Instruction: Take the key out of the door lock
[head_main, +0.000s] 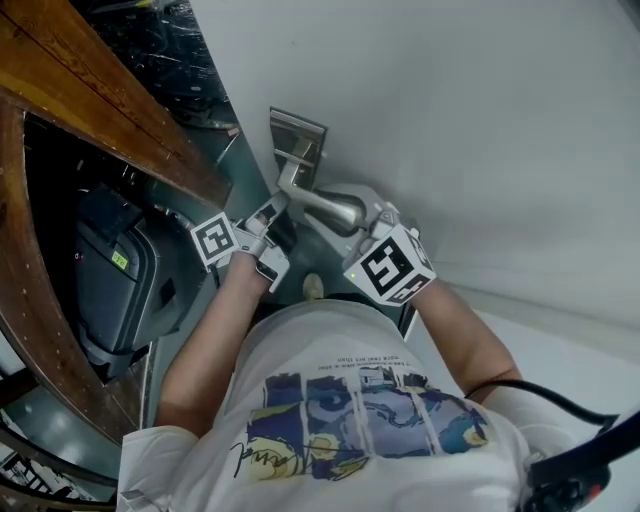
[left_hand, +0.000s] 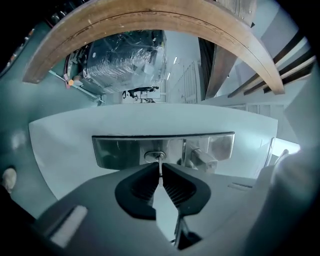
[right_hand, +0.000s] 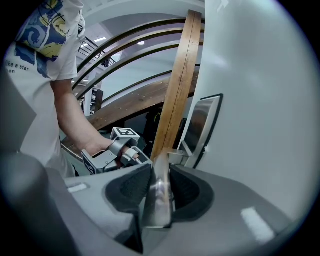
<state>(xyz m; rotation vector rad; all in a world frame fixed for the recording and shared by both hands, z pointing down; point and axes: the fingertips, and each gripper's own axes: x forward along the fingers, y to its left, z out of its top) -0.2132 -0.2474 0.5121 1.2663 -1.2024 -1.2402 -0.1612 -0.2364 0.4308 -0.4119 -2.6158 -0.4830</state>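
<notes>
A thin silver key (left_hand: 160, 169) sticks out of the keyhole (left_hand: 155, 156) in the steel lock plate (left_hand: 120, 150) on the white door (head_main: 480, 120). My left gripper (left_hand: 160, 172) is shut on the key, whose flat head lies between the black pads (left_hand: 182, 187). In the head view the left gripper (head_main: 272, 212) meets the plate (head_main: 297, 138) below the lever. The right gripper (right_hand: 161, 169) is shut on the silver door handle (right_hand: 158, 200), and the lever (head_main: 330, 207) runs into the right gripper (head_main: 366, 222).
The wooden door frame edge (head_main: 110, 110) runs along the left, with a dark machine (head_main: 120, 270) beyond it. The person's arms and white printed shirt (head_main: 350, 410) fill the lower middle. A black cable (head_main: 560, 400) trails at the right.
</notes>
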